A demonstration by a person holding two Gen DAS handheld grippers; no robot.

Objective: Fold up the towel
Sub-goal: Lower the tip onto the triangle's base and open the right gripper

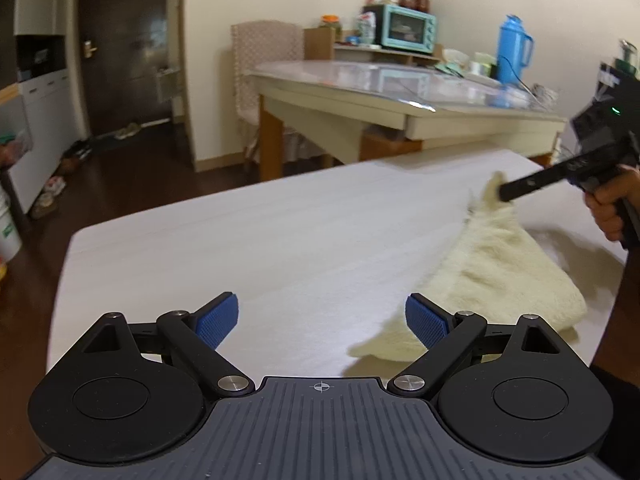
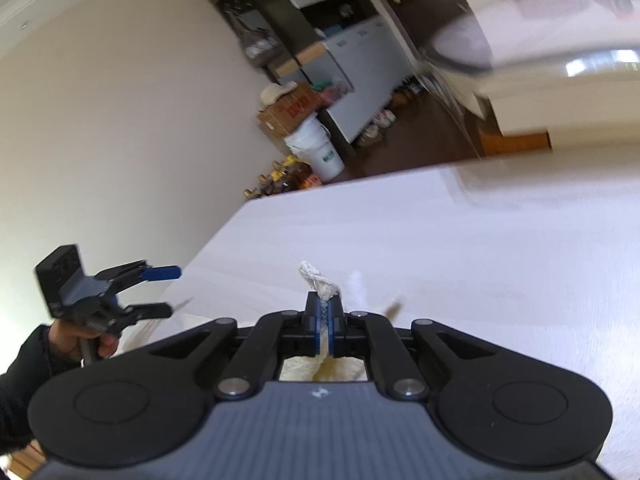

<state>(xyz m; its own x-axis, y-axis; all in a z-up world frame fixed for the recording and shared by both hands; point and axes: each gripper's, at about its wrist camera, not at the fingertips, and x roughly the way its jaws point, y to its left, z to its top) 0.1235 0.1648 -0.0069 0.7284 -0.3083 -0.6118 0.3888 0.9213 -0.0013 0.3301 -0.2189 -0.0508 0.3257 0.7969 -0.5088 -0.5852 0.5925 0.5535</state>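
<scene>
cream towel [image 1: 500, 276] on white table [image 1: 260, 248]

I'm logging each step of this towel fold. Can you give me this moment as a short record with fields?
surface: white table
towel: cream fluffy towel, one corner lifted off the table, the rest lying on it
right gripper: jaws shut on the towel corner, a tuft poking out past the tips
left gripper: jaws open, nothing between them, above the table beside the towel's near edge
fold state: not yet folded over
background: second table with a blue flask
</scene>
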